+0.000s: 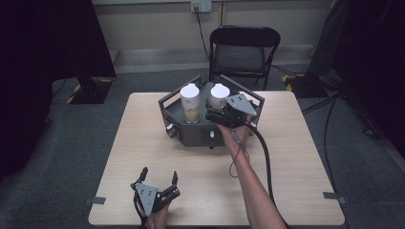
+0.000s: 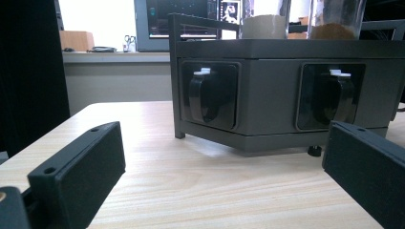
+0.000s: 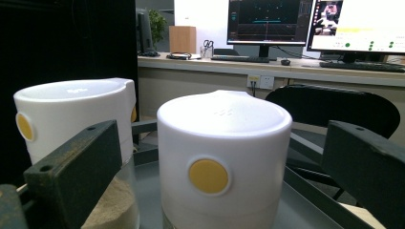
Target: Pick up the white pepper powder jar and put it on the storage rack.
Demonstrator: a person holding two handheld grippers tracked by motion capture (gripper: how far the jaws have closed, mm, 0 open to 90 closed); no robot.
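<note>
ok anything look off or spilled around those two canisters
Nothing stands out. Both white-lidded canisters stand upright in the grey dispenser base, lids seated, no spill on the table. The right gripper is open around the right-hand canister's lid.

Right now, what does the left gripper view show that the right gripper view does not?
Left gripper view: the grey stand, its front faces carrying two black knobs, and the wooden table. Right gripper view: white lids with yellow buttons, and a black chair. Both: the two jars, monitors behind, and open black fingers in front.
</note>
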